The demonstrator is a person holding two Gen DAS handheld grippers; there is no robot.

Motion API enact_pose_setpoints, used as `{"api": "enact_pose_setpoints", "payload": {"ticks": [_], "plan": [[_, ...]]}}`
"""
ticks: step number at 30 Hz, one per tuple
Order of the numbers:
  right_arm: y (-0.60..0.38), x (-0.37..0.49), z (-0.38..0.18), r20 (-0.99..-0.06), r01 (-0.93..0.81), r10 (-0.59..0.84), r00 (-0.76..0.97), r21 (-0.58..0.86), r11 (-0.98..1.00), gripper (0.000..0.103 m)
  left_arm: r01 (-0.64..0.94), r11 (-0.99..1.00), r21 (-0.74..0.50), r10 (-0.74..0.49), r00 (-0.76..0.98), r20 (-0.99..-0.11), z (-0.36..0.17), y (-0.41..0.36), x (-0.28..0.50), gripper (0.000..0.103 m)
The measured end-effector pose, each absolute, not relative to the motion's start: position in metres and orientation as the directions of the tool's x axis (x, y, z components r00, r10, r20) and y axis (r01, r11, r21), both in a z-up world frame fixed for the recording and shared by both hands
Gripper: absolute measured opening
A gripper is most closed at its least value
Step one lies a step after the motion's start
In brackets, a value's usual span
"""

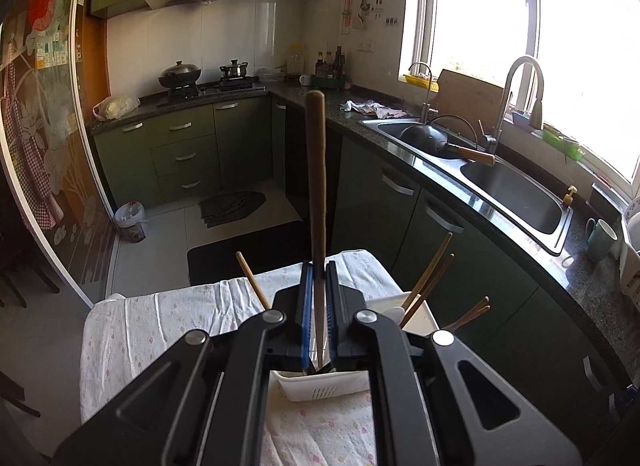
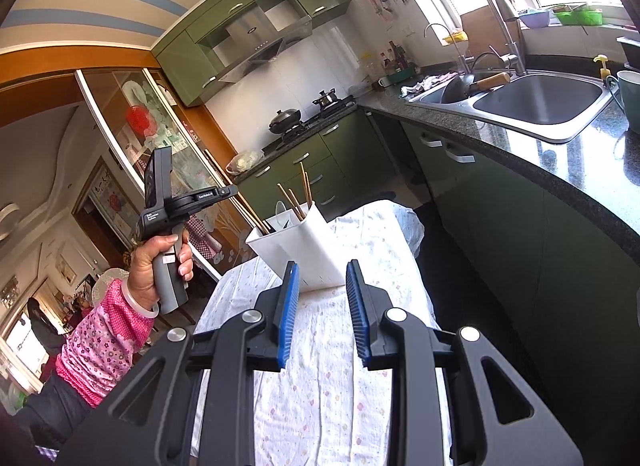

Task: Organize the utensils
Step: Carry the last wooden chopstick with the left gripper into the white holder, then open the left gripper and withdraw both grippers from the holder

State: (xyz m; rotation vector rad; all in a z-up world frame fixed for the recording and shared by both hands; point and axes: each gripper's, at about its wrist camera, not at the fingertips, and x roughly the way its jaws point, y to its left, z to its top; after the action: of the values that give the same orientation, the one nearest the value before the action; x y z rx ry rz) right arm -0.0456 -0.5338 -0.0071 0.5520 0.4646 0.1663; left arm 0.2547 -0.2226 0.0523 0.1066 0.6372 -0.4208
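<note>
One long wooden-handled metal utensil (image 1: pixel 316 185) stands pinched in the left gripper (image 1: pixel 319 306) jaws at twelve o'clock — stiff, light, slippery at the metal; right gripper (image 2: pixel 322 314) jaws gape empty.

The left gripper (image 1: pixel 319 278) is a black plastic linkage frame with round silver pivot screws and ribbed blue pads (image 1: pixel 306 318) lining its two fingers. The right gripper (image 2: pixel 322 290) has the same build. At nine o'clock in the right wrist view, the left hand (image 2: pixel 154 266) wears a pale bangle (image 2: pixel 138 304) and a pink floral sleeve (image 2: pixel 102 350); its grey handle carries a black camera housing with small white lettering.
</note>
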Motion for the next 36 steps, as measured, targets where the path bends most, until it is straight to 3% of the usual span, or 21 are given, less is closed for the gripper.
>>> {"api": "enact_pose_setpoints", "payload": {"ticks": [11,13,15,16,19,20,22,23,24,26,30,36], "plan": [[-0.527,-0.04,-0.009,-0.386,-0.043,0.291,0.875,0.538,0.842,0.026,0.404,0.915,-0.02,-0.32,0.693,-0.646,0.018,-0.217,0.257,0.01],[-0.527,-0.039,-0.009,-0.386,-0.045,0.293,0.875,0.537,0.842,0.026,0.406,0.914,-0.02,-0.321,0.692,-0.646,0.014,-0.217,0.255,0.023],[-0.525,-0.039,-0.009,-0.384,-0.05,0.296,0.875,0.536,0.843,0.026,0.396,0.918,-0.014,-0.314,0.707,-0.634,0.012,-0.215,0.252,0.045],[-0.523,-0.039,-0.009,-0.381,-0.054,0.298,0.876,0.534,0.844,0.026,0.393,0.919,-0.014,-0.314,0.713,-0.627,0.012,-0.214,0.25,0.048],[-0.515,-0.04,-0.006,-0.361,-0.069,0.285,0.888,0.508,0.858,0.026,0.368,0.93,-0.015,-0.311,0.761,-0.569,0.021,-0.201,0.234,0.072],[-0.51,-0.041,-0.005,-0.349,-0.075,0.276,0.895,0.492,0.867,0.03,0.355,0.935,-0.015,-0.308,0.788,-0.532,0.027,-0.194,0.224,0.08],[-0.498,-0.044,-0.001,-0.317,-0.093,0.257,0.913,0.452,0.887,0.051,0.337,0.941,0.005,-0.297,0.837,-0.459,0.04,-0.181,0.198,0.093],[-0.49,-0.046,0.001,-0.289,-0.11,0.252,0.924,0.431,0.896,0.072,0.329,0.944,0.015,-0.292,0.857,-0.424,0.047,-0.173,0.183,0.097],[-0.481,-0.048,0.004,-0.258,-0.132,0.253,0.932,0.407,0.904,0.088,0.313,0.949,0.032,-0.276,0.879,-0.388,0.053,-0.166,0.167,0.097],[-0.459,-0.053,0.009,-0.217,-0.164,0.246,0.945,0.335,0.928,0.099,0.283,0.957,0.072,-0.242,0.906,-0.348,0.061,-0.15,0.134,0.097],[-0.409,-0.061,0.018,-0.161,-0.182,0.212,0.964,0.182,0.966,0.099,0.22,0.97,0.1,-0.172,0.92,-0.352,0.061,-0.112,0.073,0.097],[-0.351,-0.065,0.017,-0.146,-0.212,0.225,0.963,0.095,0.973,0.099,0.137,0.99,-0.018,-0.134,0.922,-0.362,0.05,-0.044,0.006,0.097]]}}
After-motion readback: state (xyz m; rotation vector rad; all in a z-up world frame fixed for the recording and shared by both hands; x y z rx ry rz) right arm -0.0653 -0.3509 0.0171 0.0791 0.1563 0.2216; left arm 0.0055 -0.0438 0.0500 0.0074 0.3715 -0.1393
